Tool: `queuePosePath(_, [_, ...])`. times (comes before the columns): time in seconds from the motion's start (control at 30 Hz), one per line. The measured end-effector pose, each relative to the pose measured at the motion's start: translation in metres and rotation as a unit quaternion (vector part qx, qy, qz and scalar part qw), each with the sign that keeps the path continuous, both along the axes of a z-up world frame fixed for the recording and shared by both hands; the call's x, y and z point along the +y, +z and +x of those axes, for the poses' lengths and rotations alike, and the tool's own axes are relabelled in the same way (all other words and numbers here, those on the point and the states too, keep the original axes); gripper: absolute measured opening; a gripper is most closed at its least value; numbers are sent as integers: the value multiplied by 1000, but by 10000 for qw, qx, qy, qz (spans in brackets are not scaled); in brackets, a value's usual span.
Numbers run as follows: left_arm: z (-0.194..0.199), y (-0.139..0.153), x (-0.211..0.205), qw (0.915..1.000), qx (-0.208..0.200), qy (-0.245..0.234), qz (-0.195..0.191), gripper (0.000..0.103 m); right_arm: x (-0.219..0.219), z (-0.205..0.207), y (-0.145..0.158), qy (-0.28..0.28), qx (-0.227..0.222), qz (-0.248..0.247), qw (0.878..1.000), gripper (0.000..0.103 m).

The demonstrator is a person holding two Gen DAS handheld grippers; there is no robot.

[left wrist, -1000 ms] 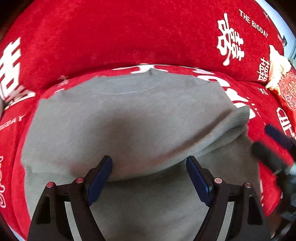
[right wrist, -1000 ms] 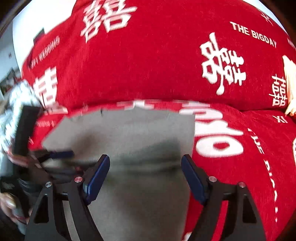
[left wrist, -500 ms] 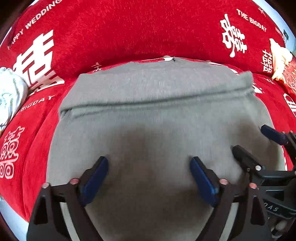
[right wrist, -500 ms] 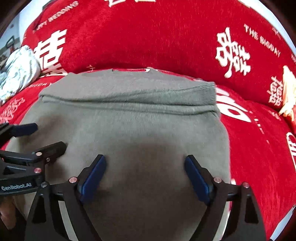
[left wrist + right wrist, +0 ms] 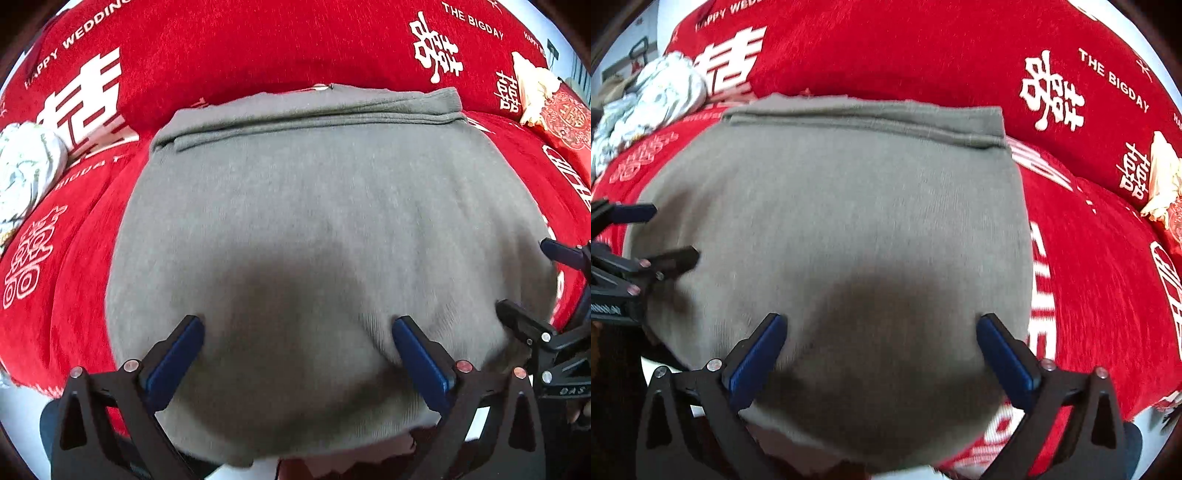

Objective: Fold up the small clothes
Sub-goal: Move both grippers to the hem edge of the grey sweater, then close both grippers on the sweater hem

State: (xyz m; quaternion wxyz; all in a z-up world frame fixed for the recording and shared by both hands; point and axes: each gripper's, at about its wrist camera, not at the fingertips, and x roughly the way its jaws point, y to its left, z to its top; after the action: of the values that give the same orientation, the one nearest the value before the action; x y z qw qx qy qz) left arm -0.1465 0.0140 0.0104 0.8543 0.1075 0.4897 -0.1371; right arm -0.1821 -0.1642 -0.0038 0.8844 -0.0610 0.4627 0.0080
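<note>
Both grippers are sitting farther back from the sofa's backrest than a second ago, and the grey sweater's fold, then lifted near the jaws, is now lying flat far ahead of them.

Spreading under everything is the red sofa cover (image 5: 258, 48) with white lettering. Lying on it, directly ahead of and beneath both grippers, is the folded grey sweater (image 5: 314, 206), its doubled edge at the far side. A pale bundled cloth (image 5: 26, 166) is resting well off to the left.

Hovering over the sweater's near edge, the left gripper (image 5: 297, 350) is opening, its jaws wide apart and clamping nothing. Just to its right, the right gripper (image 5: 881, 347) is opening likewise, jaws spread and empty above the fabric.
</note>
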Motion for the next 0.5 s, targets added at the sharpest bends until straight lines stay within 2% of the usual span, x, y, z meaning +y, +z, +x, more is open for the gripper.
queuePosePath(0.07, [-5, 7, 14, 9997, -64, 183, -137, 103, -2, -7, 1, -86, 142, 13, 9999, 103])
queuePosePath(0.17, [-5, 10, 49, 9958, -70, 862, -294, 103, -11, -18, 3, -315, 153, 117, 9993, 103])
queuePosePath(0.23, [-2, 2, 72, 9902, 155, 1332, -395, 103, -18, -21, 0, -491, 320, 167, 9981, 103])
queuePosePath(0.3, [1, -15, 90, 9828, 626, 1637, -577, 103, -23, -21, -3, -584, 479, 263, 9968, 103])
queuePosePath(0.37, [1, -22, 98, 9753, 952, 1681, -1072, 103, -25, -20, -6, -579, 583, 394, 9958, 103])
queuePosePath(0.4, [1, -25, 94, 9752, 1053, 1578, -1137, 103, -24, -19, -8, -559, 657, 440, 9953, 103])
queuePosePath(0.5, [1, -23, 77, 9824, 982, 1318, -884, 99, -20, -19, -11, -526, 721, 325, 9955, 98])
